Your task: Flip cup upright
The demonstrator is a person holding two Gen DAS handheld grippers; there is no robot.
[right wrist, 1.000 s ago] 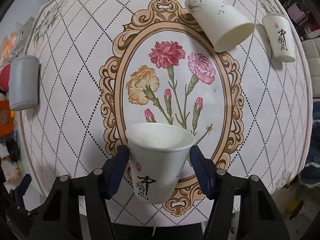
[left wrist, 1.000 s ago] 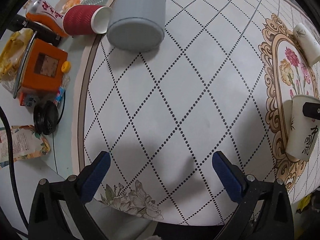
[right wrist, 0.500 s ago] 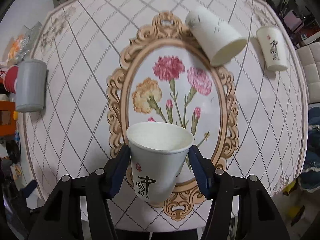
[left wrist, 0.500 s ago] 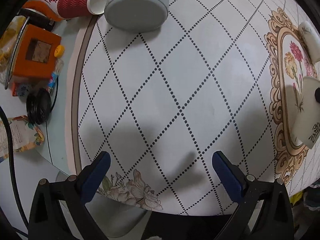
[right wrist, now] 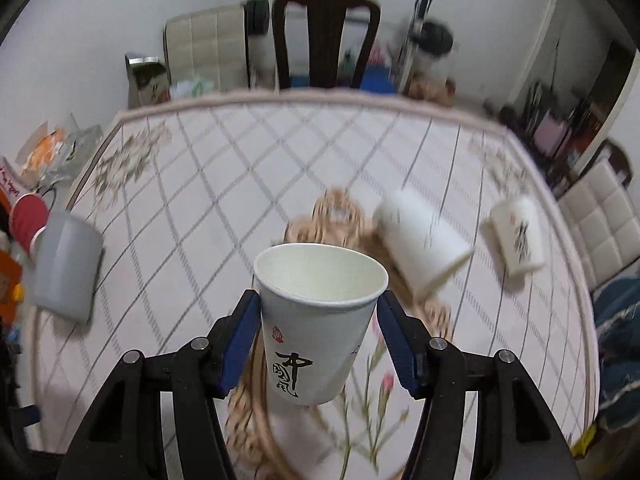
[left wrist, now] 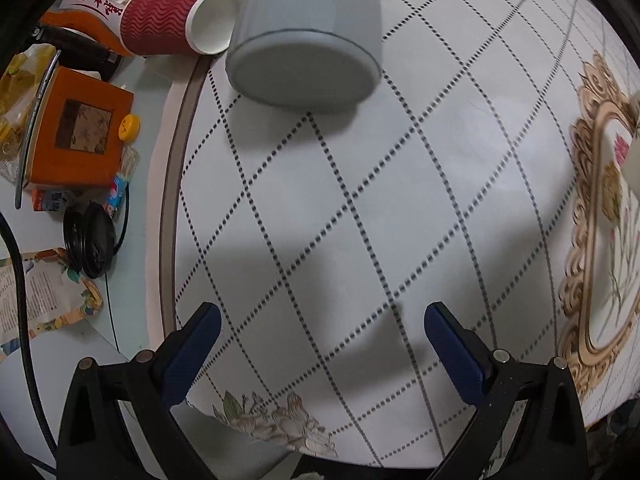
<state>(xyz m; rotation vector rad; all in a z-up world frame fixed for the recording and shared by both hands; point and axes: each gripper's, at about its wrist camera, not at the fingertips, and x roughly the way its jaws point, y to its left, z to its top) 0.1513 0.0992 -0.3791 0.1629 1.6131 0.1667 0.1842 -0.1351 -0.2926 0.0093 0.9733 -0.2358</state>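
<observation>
Left wrist view: the left gripper (left wrist: 320, 338), its blue-padded jaws spread wide and grasping nothing, hangs over a white tablecloth (left wrist: 360, 200) printed with a dotted diamond grid. Ahead of it a pale grey plastic cup (left wrist: 308, 36) lies on its side, base toward the camera. Just beside the grey cup's left flank lies a red rippled paper cup (left wrist: 176, 20), its white mouth turned toward the grey one. Left of the cloth sit an orange square box (left wrist: 78, 136), a small yellow cap (left wrist: 129, 127) at its corner, and a black round lid (left wrist: 90, 245). A gold scrolled oval frame (left wrist: 592, 248) printed on the cloth curves along the right edge.

Right wrist view: the right gripper (right wrist: 320, 344) is clenched on a white paper cup with black calligraphy (right wrist: 316, 328), one blue pad pressed to each side of it. The cup is held above the table with its mouth up, tilted slightly. Beyond it, blurred, a plain white paper cup (right wrist: 424, 240) lies on its side over the gold frame, and a second white cup with black lettering (right wrist: 516, 236) lies on its side further right. The grey cup is at the far left. A dark wooden chair (right wrist: 326, 36) stands behind the table.
</observation>
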